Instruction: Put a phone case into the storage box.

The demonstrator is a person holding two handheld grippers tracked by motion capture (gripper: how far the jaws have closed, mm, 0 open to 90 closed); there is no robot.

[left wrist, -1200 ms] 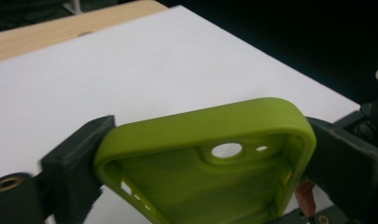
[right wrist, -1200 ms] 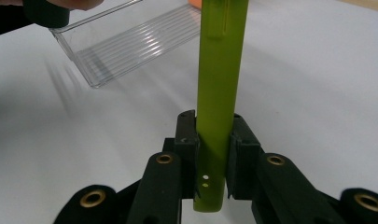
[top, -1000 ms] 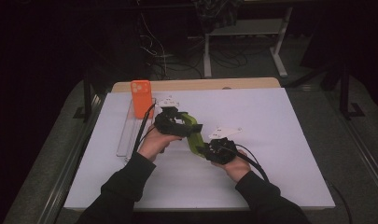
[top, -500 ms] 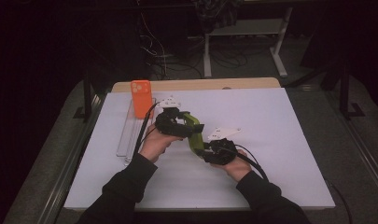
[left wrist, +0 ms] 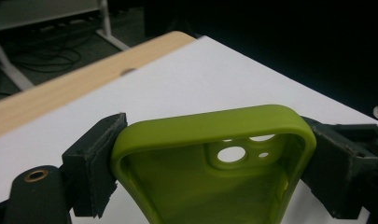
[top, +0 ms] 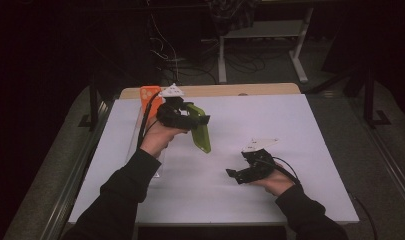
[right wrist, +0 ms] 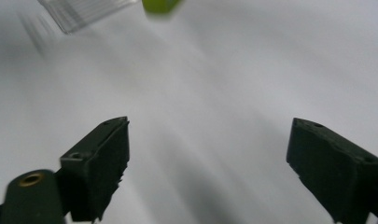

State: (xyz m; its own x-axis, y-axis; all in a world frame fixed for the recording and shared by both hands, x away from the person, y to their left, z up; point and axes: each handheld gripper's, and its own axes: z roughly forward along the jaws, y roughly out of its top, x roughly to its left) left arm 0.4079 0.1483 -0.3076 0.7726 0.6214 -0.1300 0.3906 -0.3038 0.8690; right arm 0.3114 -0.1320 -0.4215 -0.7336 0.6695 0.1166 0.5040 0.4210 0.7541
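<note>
We see a lime-green phone case (top: 201,129) lifted above the white table cover (top: 290,125), left of centre, hanging down at a tilt. In the left gripper view the green case (left wrist: 210,163) faces us with its hollow inner side and camera cut-outs, and a black jaw presses against each of its long edges. The left gripper (top: 192,120) is clamped on the case across its width, raised in the person's left hand (top: 157,139).

Just behind that hand stands an orange phone case (top: 149,96), near the far left of the cover, with a clear plastic tray (top: 135,131) beside it.

The right gripper (top: 235,175) sits low over the cover, well apart from the green case. Its jaws stand wide apart with nothing between them, above bare white surface.
</note>
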